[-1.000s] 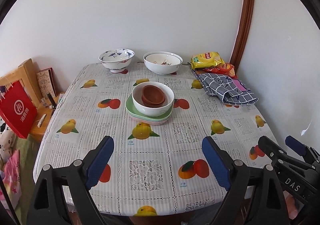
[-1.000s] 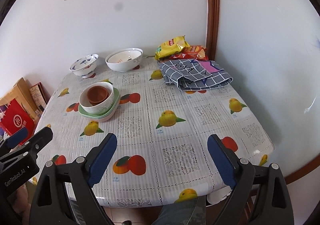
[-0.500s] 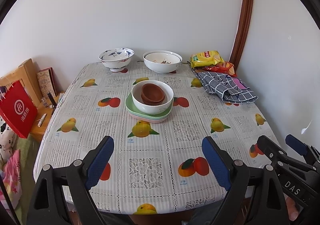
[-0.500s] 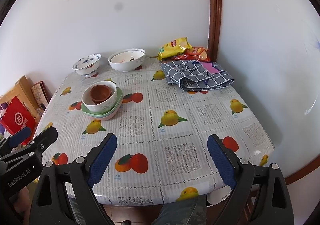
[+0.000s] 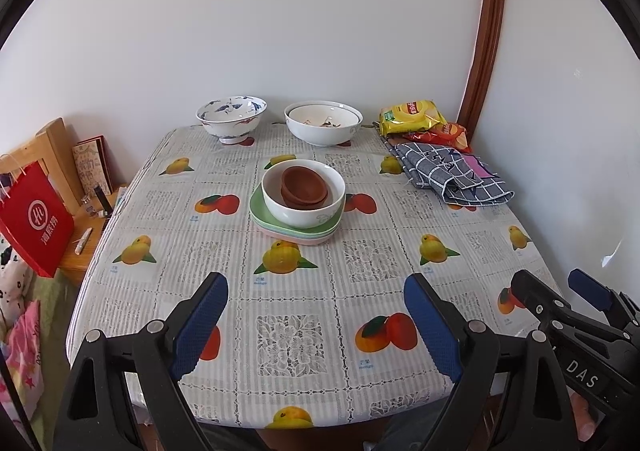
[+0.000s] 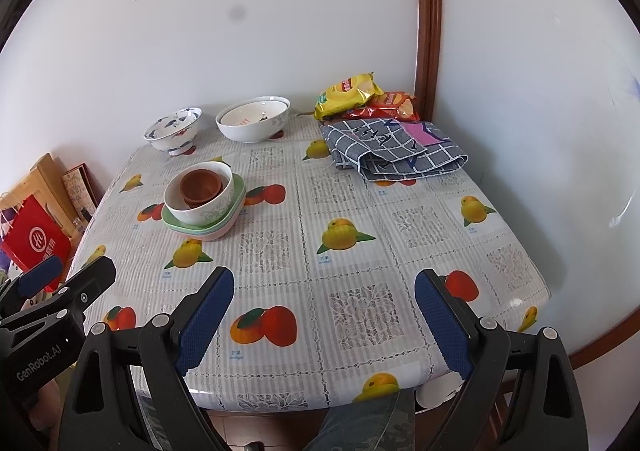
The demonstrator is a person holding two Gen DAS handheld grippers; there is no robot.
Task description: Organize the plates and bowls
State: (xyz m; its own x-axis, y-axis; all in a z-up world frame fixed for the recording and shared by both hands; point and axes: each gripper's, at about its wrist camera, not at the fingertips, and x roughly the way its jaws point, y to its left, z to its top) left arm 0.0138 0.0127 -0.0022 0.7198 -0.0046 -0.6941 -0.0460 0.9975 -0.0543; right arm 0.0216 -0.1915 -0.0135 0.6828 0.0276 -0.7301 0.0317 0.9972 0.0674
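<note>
A stack stands mid-table: green and pink plates point(image 5: 264, 217) point(image 6: 236, 197), a white bowl point(image 5: 304, 211) point(image 6: 208, 211) on them, and brown bowls point(image 5: 302, 187) point(image 6: 200, 187) nested inside. A blue-patterned bowl point(image 5: 231, 123) point(image 6: 174, 133) and a big white bowl point(image 5: 323, 129) point(image 6: 253, 125) stand at the far edge. My left gripper point(image 5: 316, 325) is open and empty over the near edge. My right gripper point(image 6: 324, 325) is open and empty beside it, well short of the stack.
A folded checked cloth point(image 5: 452, 175) point(image 6: 394, 153) and snack bags point(image 5: 414, 119) point(image 6: 352, 97) lie at the far right by a wooden door frame. A red paper bag point(image 5: 34, 219) and a wooden shelf stand left of the fruit-print tablecloth point(image 5: 360, 259).
Both grippers have drawn back and risen slightly, so the table looks a little farther away. Nothing on the table has moved.
</note>
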